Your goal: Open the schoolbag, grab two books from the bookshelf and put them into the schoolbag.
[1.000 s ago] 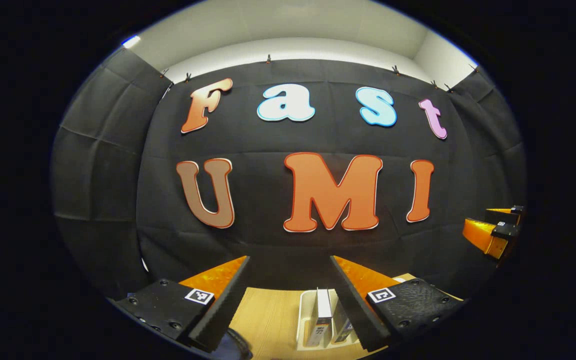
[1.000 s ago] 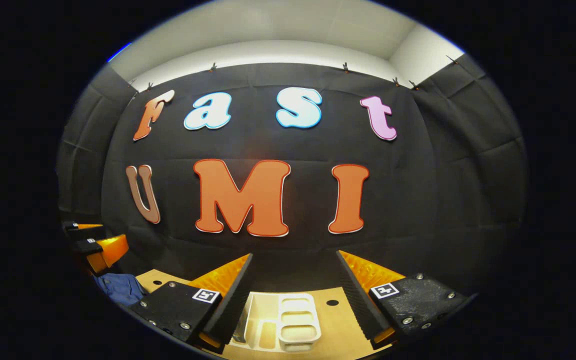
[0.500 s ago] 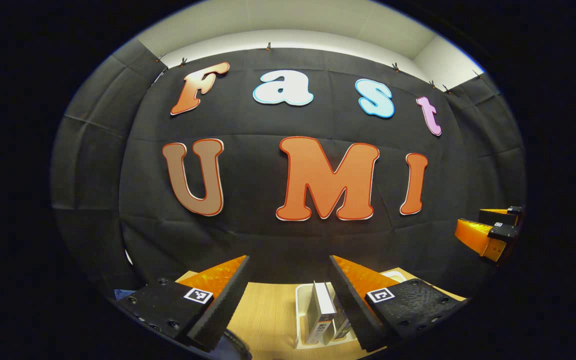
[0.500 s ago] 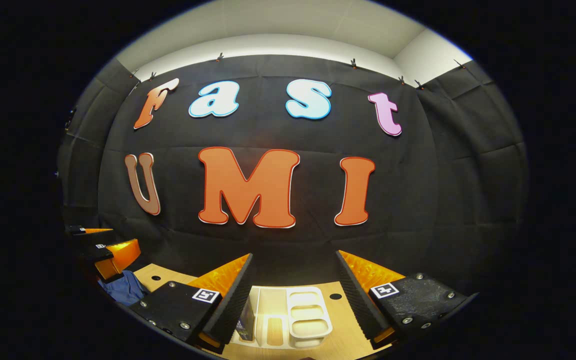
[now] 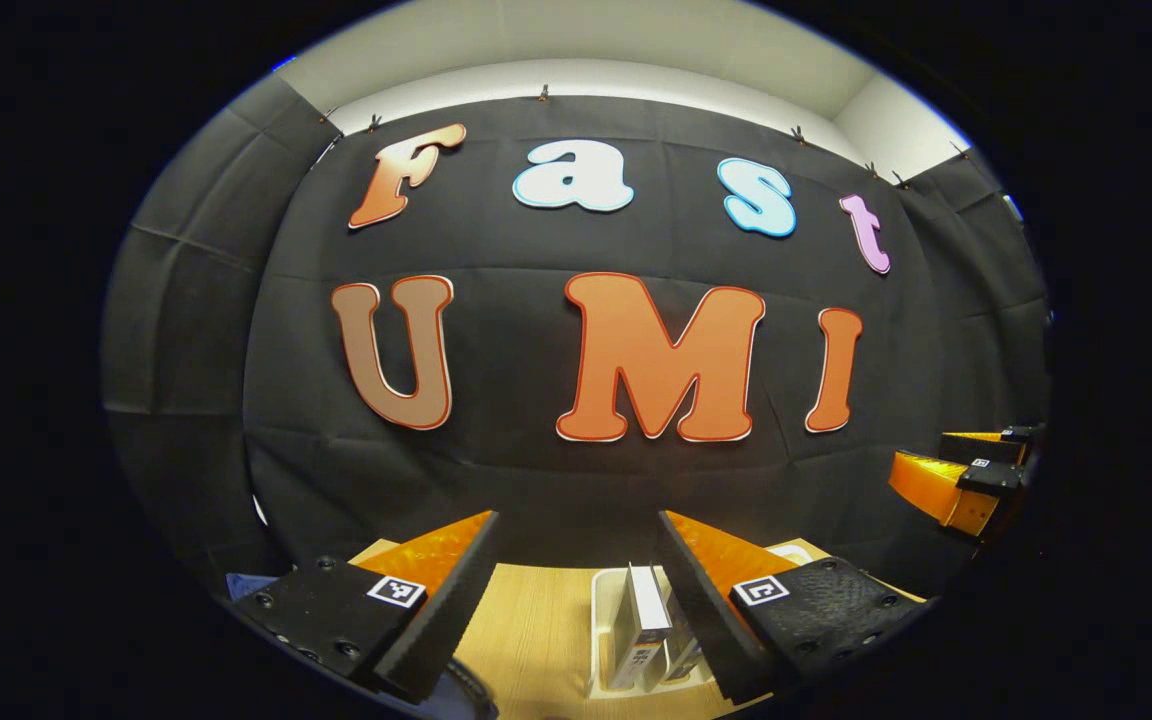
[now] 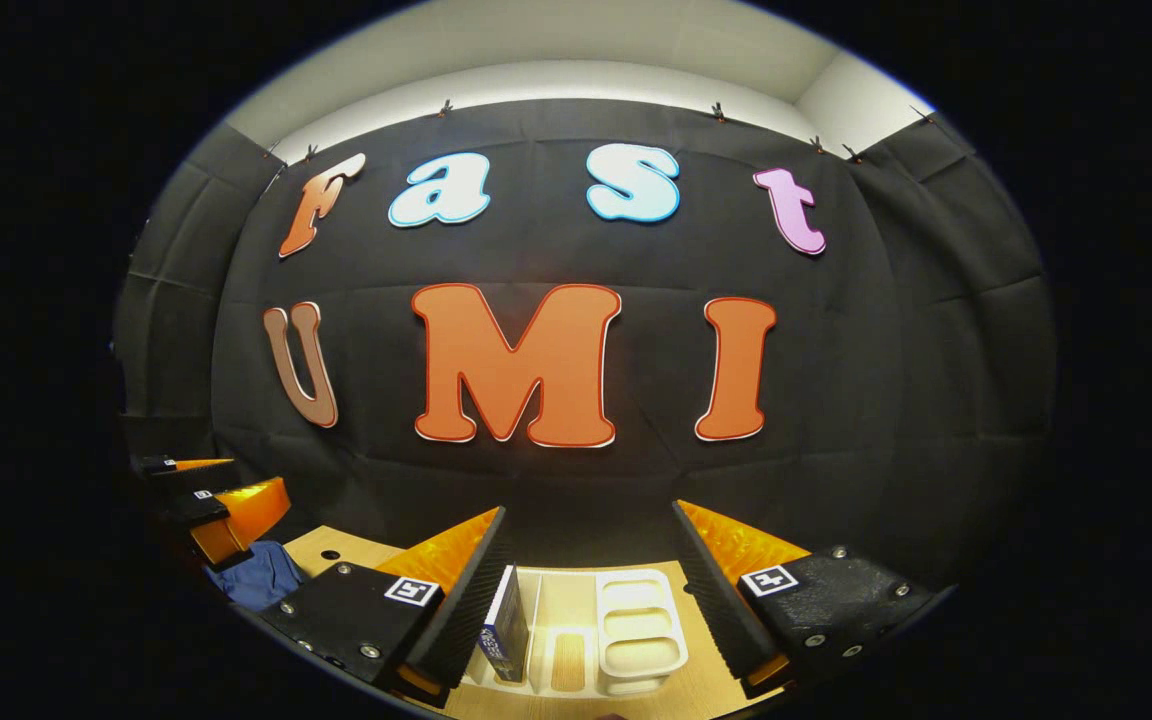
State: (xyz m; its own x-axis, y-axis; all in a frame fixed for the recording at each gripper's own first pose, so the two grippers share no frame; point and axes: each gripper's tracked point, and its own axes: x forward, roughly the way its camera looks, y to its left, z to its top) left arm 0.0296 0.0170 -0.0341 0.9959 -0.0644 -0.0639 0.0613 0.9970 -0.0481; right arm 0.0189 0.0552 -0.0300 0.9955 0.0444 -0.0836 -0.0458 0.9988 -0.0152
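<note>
Both my tongs are held high and level, spread wide, gripping nothing: my left tongs [image 5: 576, 590] and my right tongs [image 6: 586, 590]. The first step, I judge, is opening the blue fabric schoolbag [image 6: 258, 574], lying at the left of the pale wooden worktop [image 5: 536, 625]. I should tip down, find its opening and pull steadily. The upright books [image 5: 644, 628] stand in the white plastic bookshelf rack [image 6: 636, 630] ahead, near the bag; I must keep my left tongs clear of it.
</note>
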